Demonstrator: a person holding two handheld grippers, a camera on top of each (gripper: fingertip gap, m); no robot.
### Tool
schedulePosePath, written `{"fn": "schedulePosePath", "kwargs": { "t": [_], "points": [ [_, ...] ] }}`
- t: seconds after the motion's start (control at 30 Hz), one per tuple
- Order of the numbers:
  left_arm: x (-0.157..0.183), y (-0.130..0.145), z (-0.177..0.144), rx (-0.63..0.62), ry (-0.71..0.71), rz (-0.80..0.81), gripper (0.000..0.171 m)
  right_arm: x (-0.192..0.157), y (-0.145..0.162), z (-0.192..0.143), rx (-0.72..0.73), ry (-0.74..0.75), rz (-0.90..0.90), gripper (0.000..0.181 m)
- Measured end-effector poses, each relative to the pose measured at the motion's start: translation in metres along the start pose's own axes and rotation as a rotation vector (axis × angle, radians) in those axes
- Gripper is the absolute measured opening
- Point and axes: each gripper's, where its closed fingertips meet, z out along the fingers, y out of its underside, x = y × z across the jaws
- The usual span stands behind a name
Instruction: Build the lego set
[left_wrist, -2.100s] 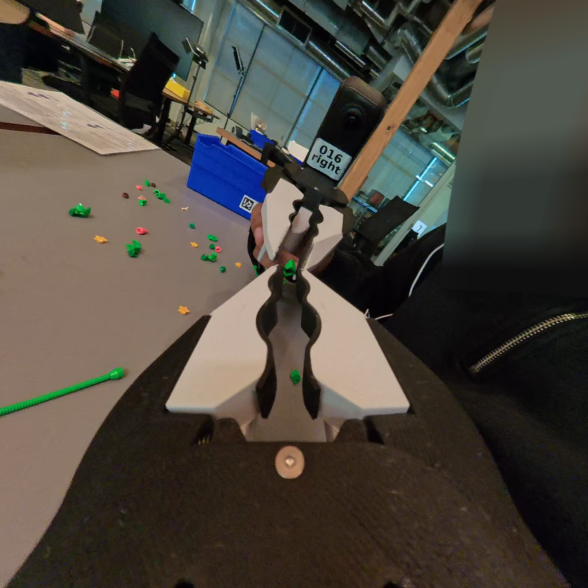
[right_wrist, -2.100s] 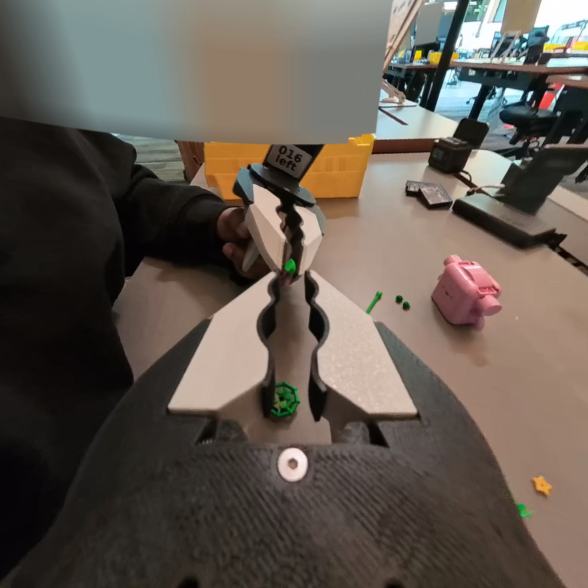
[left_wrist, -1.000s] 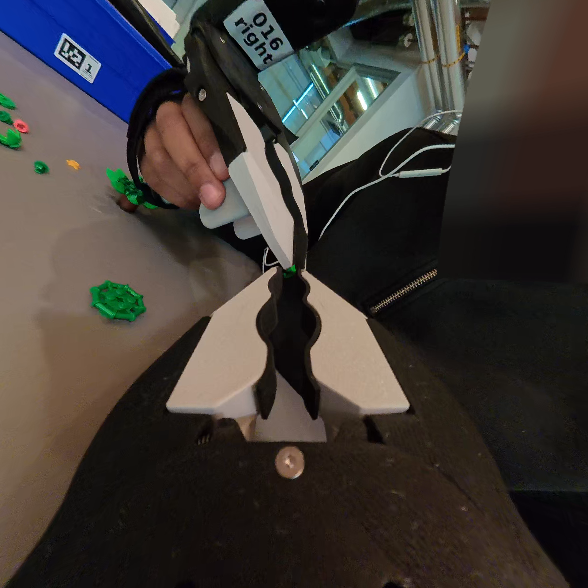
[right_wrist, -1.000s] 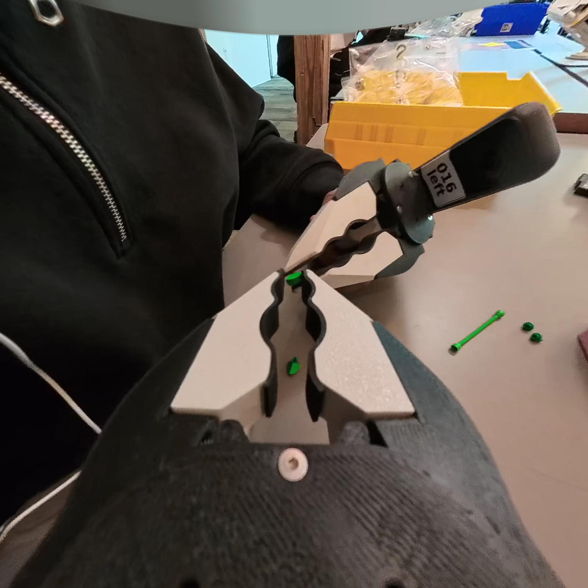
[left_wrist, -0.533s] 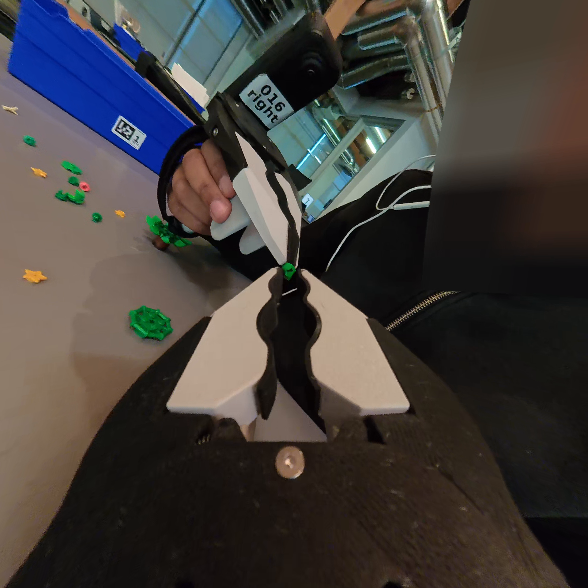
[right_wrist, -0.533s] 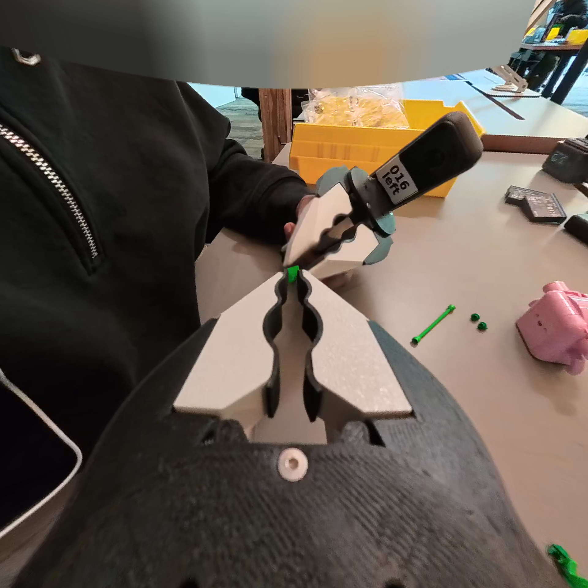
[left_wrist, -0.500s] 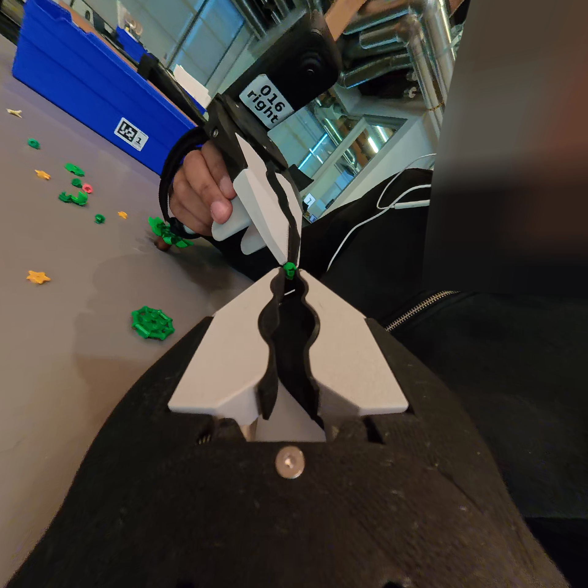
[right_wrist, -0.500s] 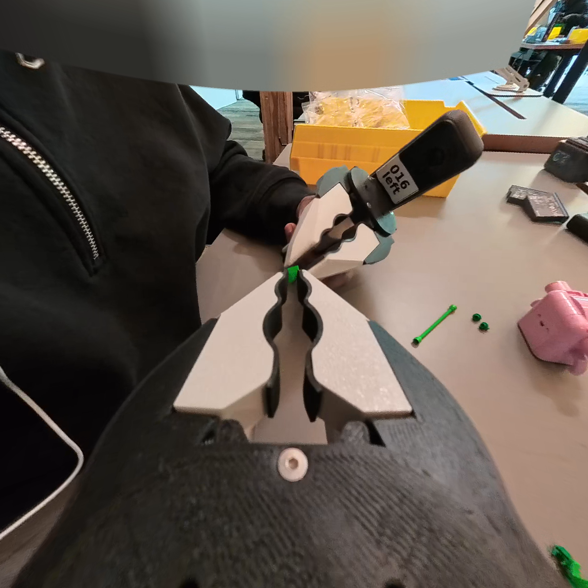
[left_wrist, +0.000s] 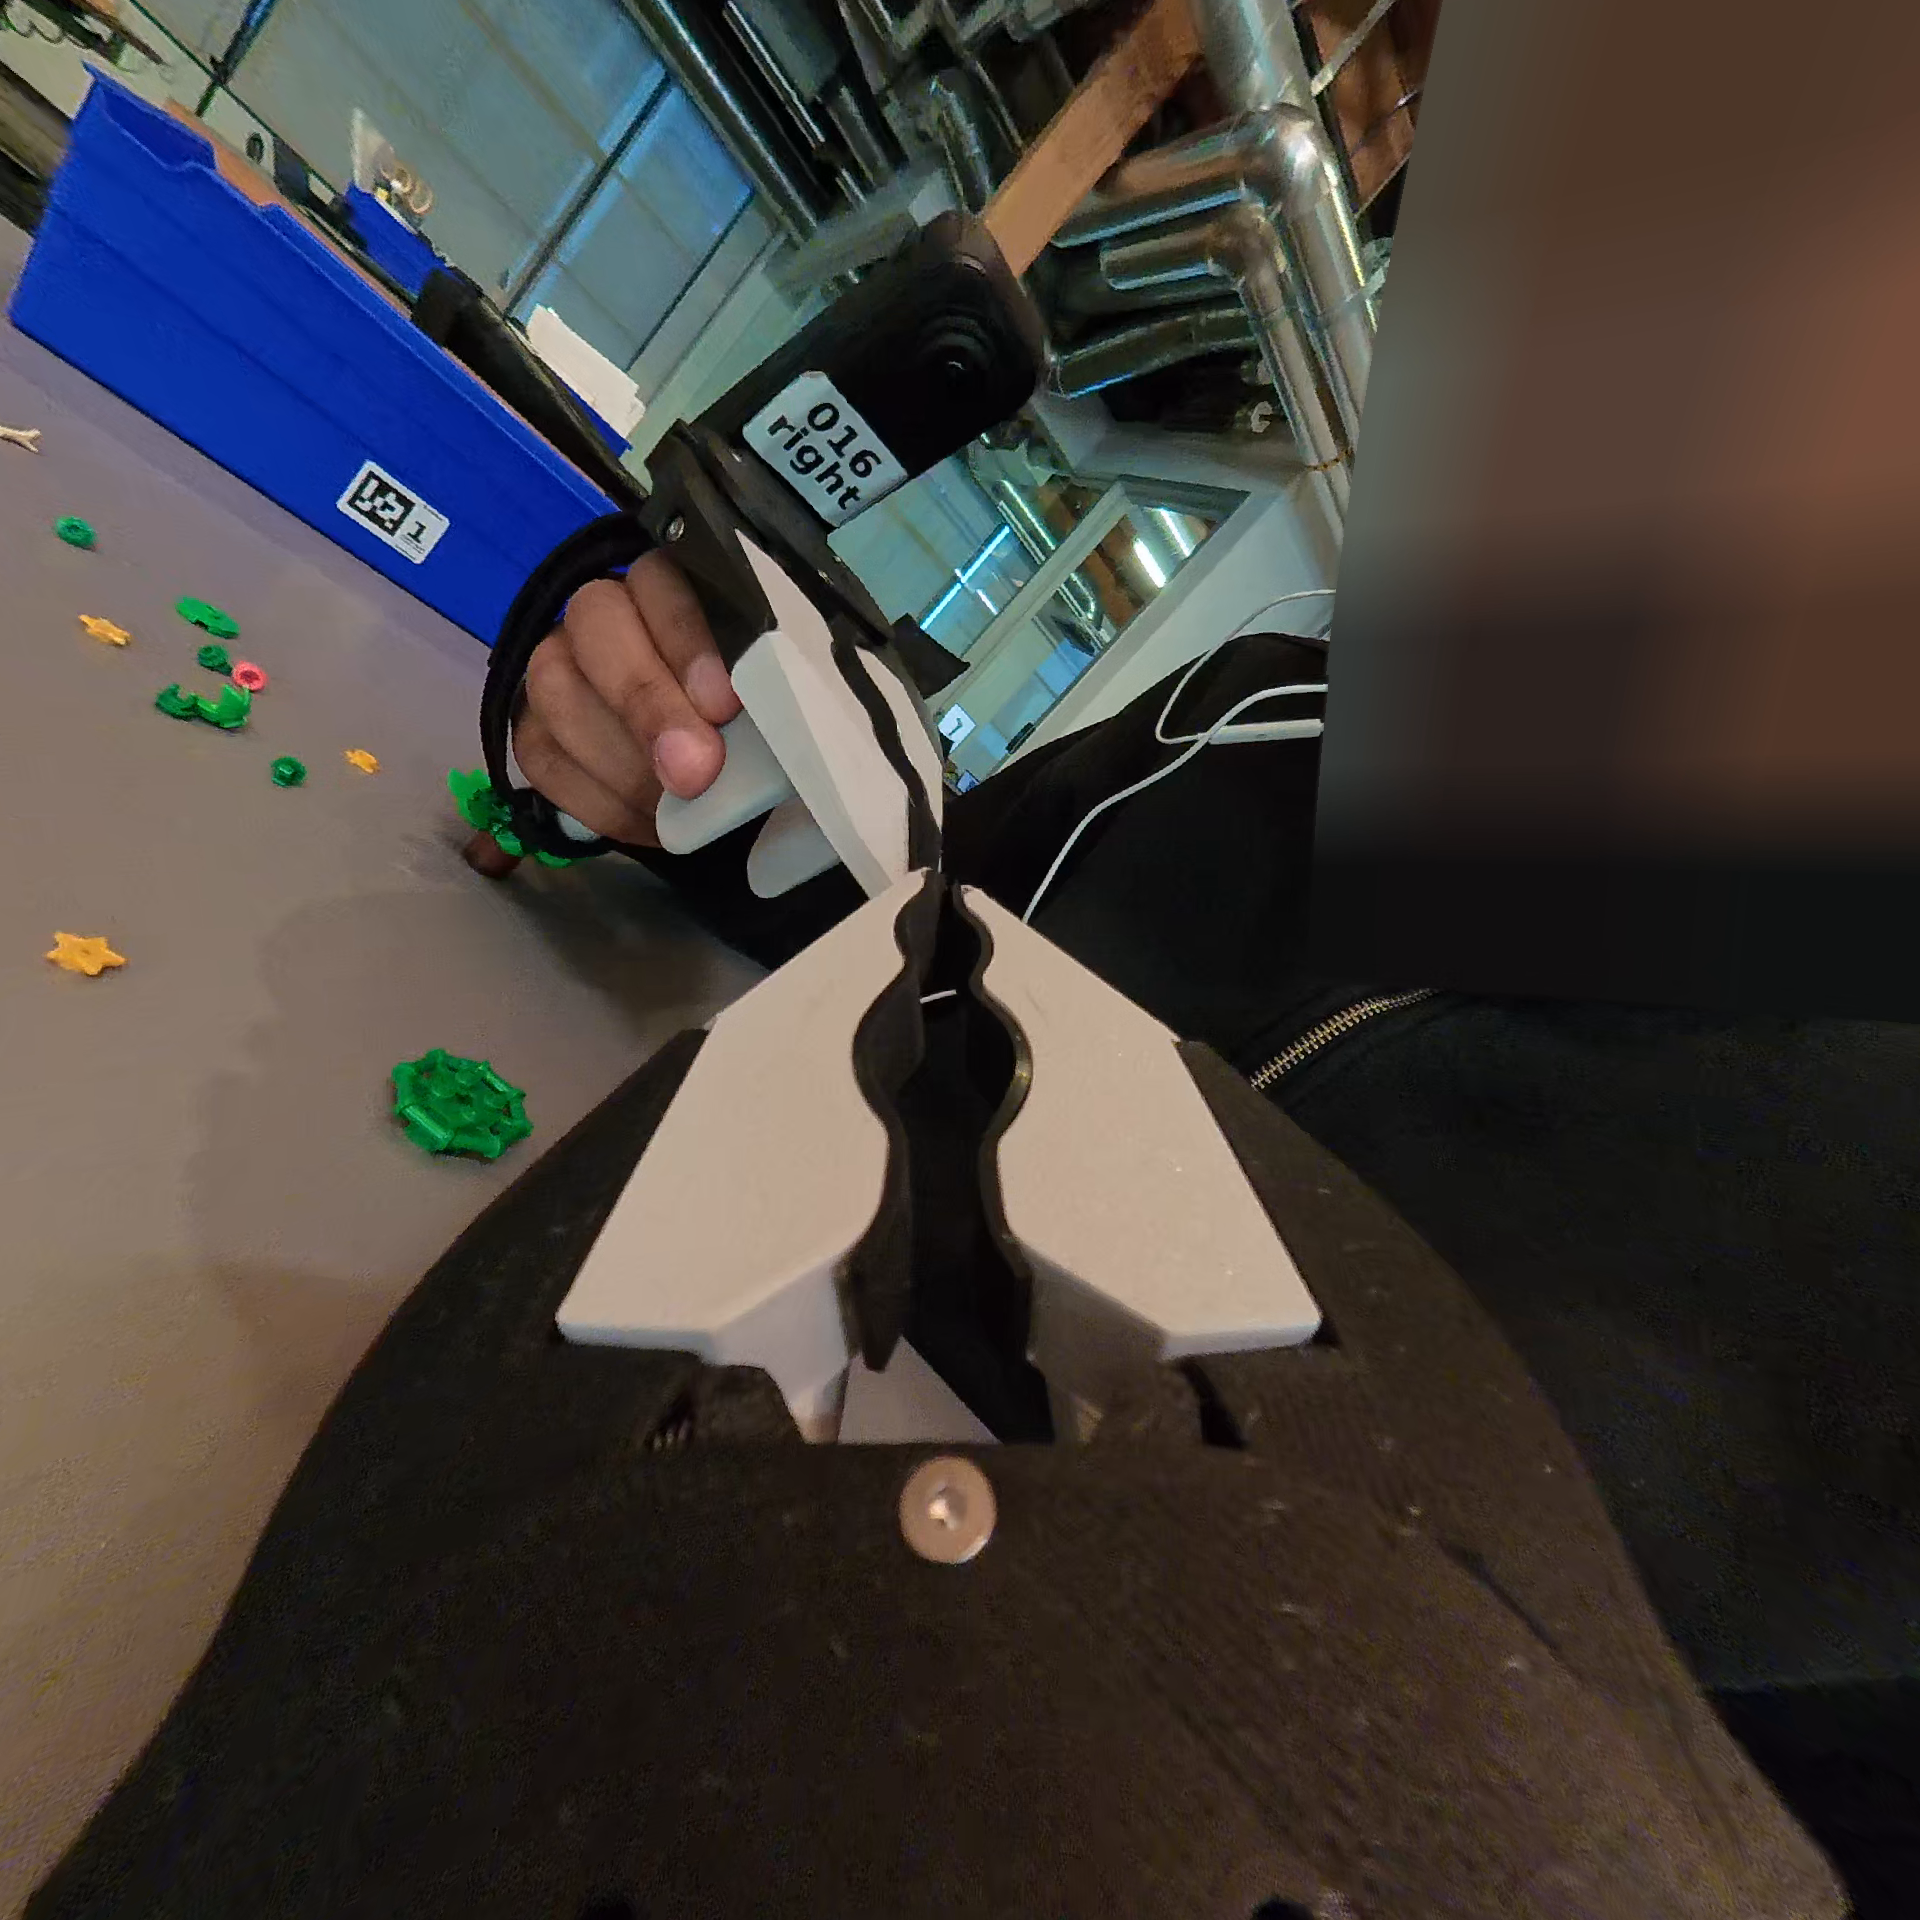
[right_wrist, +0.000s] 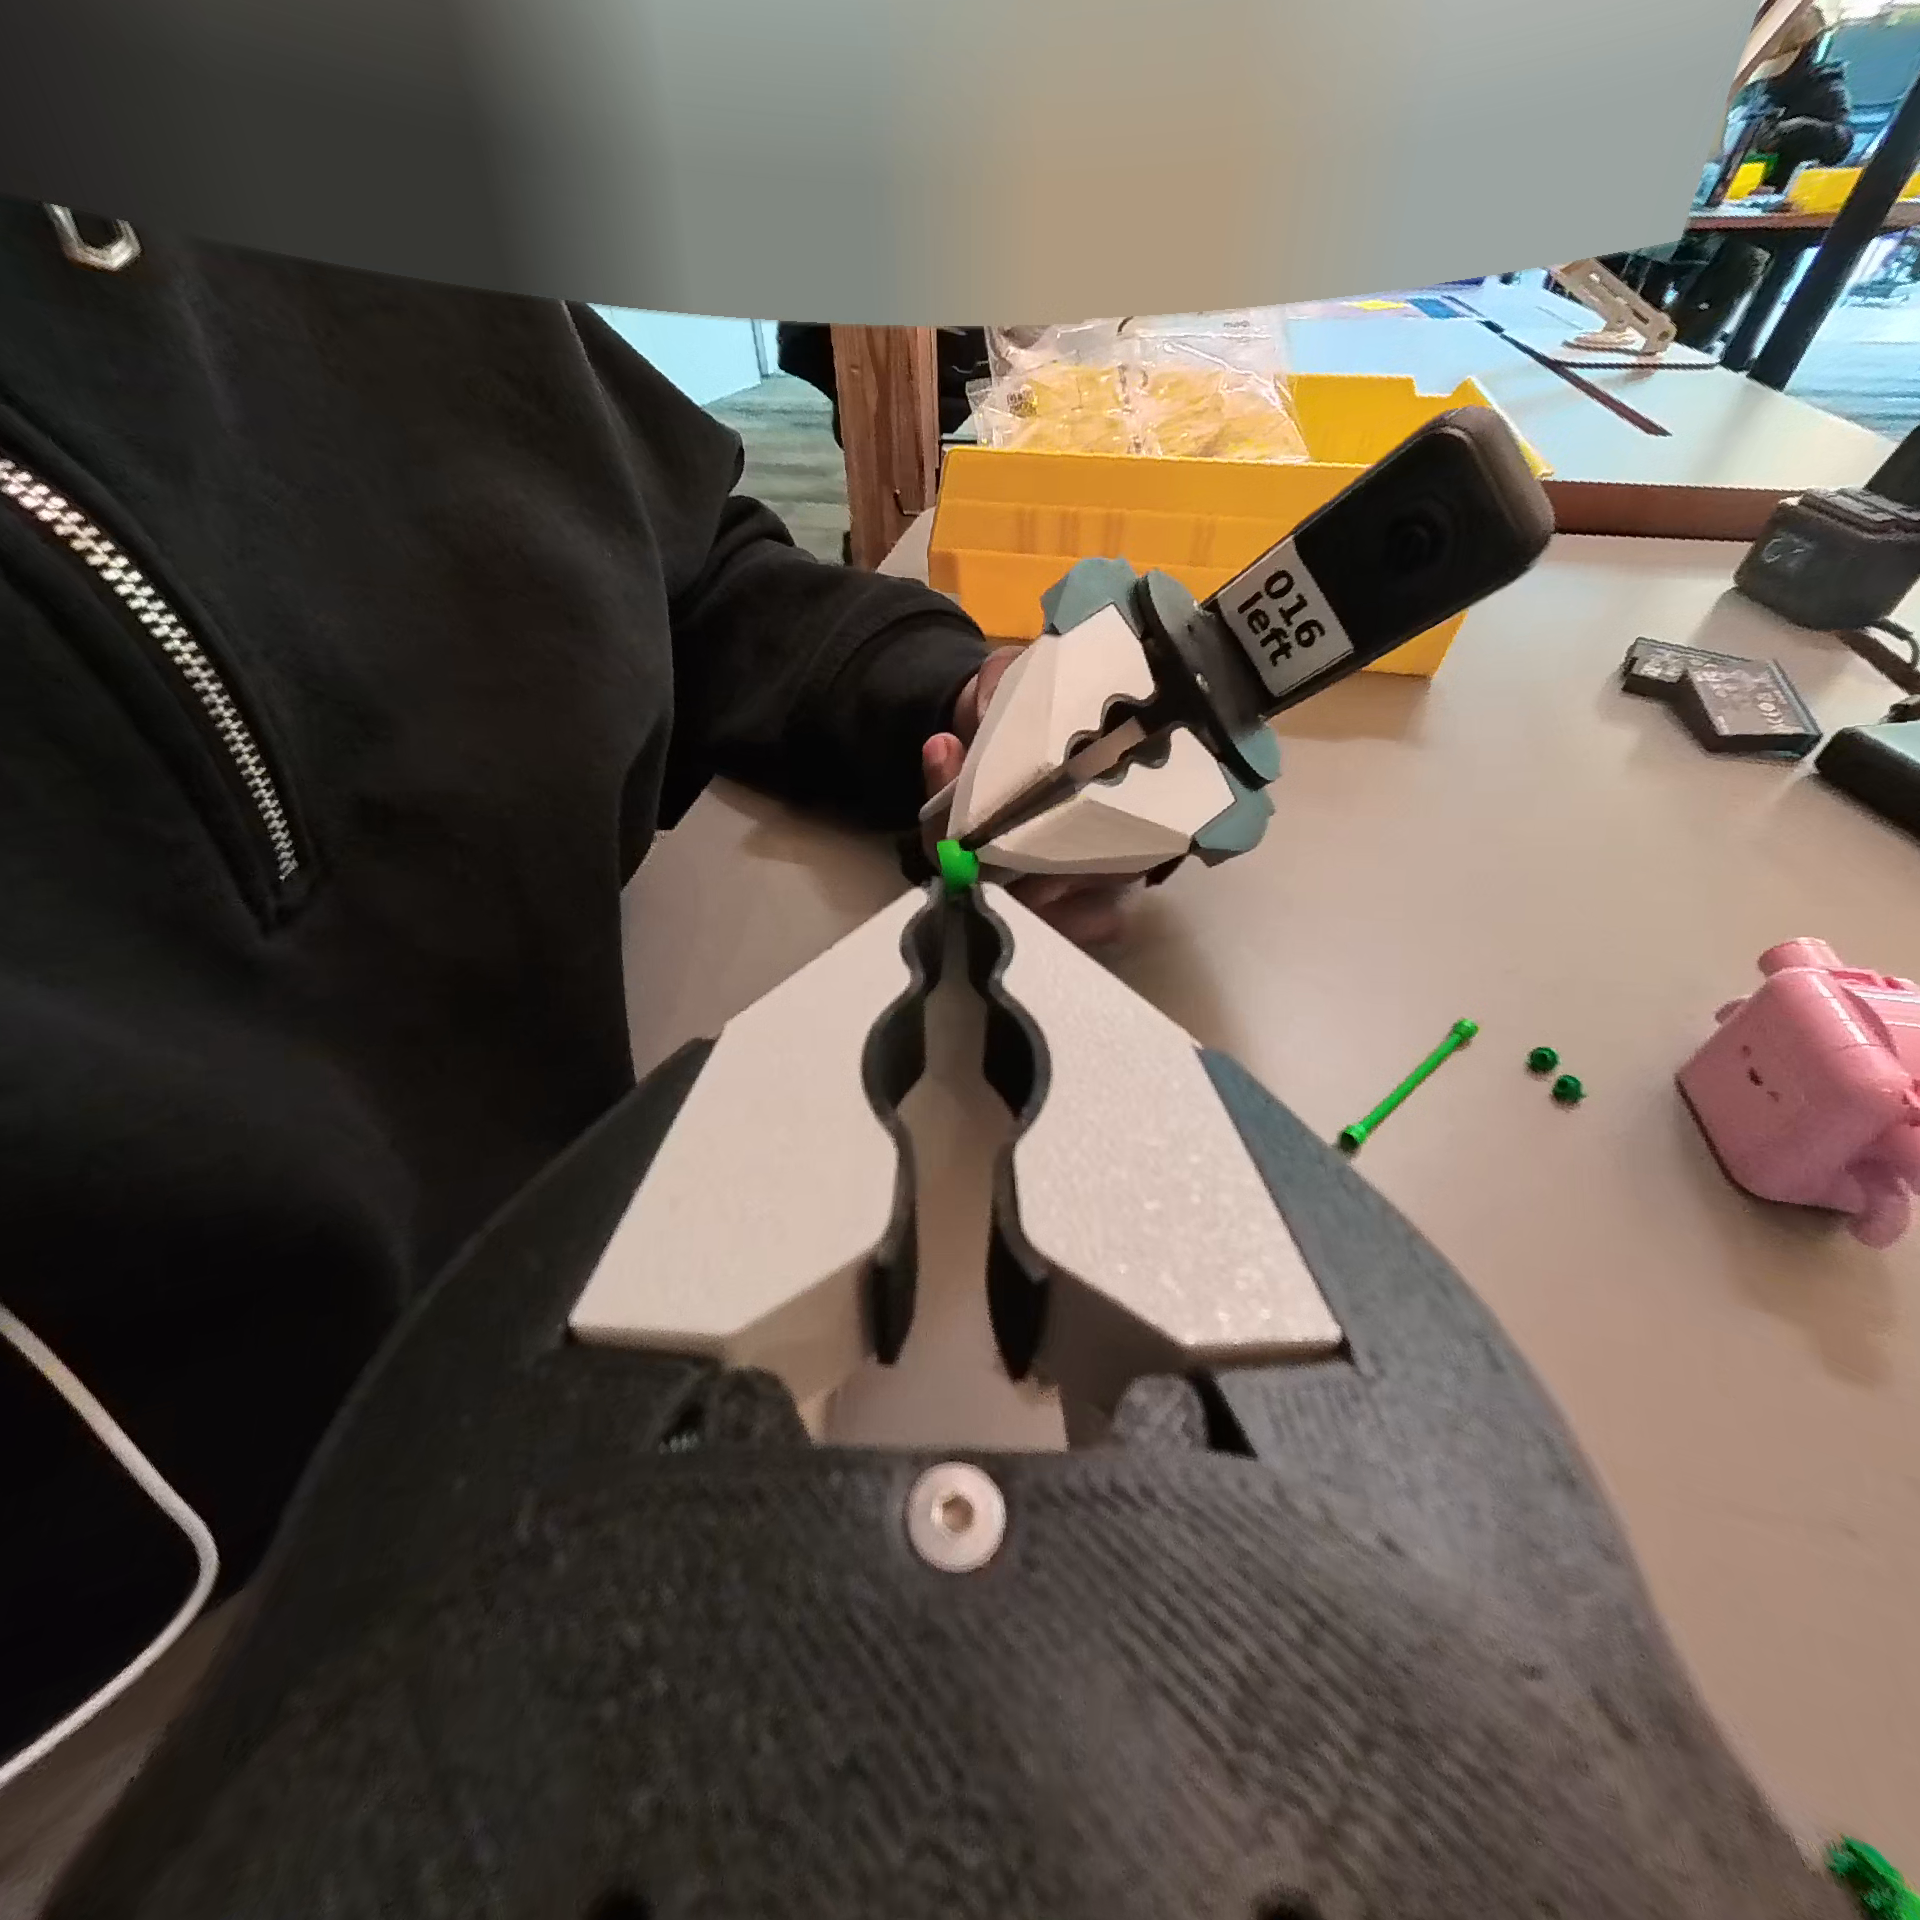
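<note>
A small green lego piece (right_wrist: 954, 862) sits where the tips of both grippers meet, held in the air near a person's black jacket. In the right wrist view my right gripper (right_wrist: 954, 906) is shut on its lower end. My left gripper (right_wrist: 951, 844) comes in from the upper right, shut on its upper end. In the left wrist view my left gripper (left_wrist: 940, 885) is shut and the right gripper (left_wrist: 916, 868) touches its tip from above. The piece is hidden there.
On the grey table lie a green web-shaped piece (left_wrist: 460, 1103), orange stars (left_wrist: 85, 952), small green and pink pieces (left_wrist: 208, 704) and a blue bin (left_wrist: 260, 364). A green rod (right_wrist: 1408, 1086), two green studs (right_wrist: 1553, 1075), a pink pig figure (right_wrist: 1808, 1112) and a yellow bin (right_wrist: 1143, 520) lie on the other side. The grippers are tip to tip, or close to it. The green rod (right_wrist: 1408, 1086) is about equally far from each gripper, around 20 centimetres.
The right gripper has closed on the green piece held by the left. Both grippers have tilted and swung, staying tip to tip. The piece no longer shows in the left wrist view.
</note>
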Motion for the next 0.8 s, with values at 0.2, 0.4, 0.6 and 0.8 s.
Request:
{"fn": "schedulePosePath", "kwargs": {
  "t": [0.2, 0.4, 0.6, 0.8],
  "points": [
    [-0.002, 0.0, 0.001, -0.001, -0.02, 0.014, 0.0, 0.002, -0.002, 0.001, 0.021, -0.011, 0.047, 0.004],
    [-0.004, 0.0, 0.001, -0.003, -0.049, 0.047, 0.0, 0.005, 0.0, 0.0, 0.008, -0.001, 0.071, 0.0],
    [-0.008, -0.017, -0.013, 0.043, -0.142, 0.125, 0.0, 0.029, 0.0, -0.017, 0.007, 0.129, 0.088, 0.0],
    [-0.019, -0.029, -0.047, -0.062, -0.458, 0.39, 0.0, 0.048, -0.004, -0.033, 0.047, 0.219, 0.148, 0.007]
  ]
}}
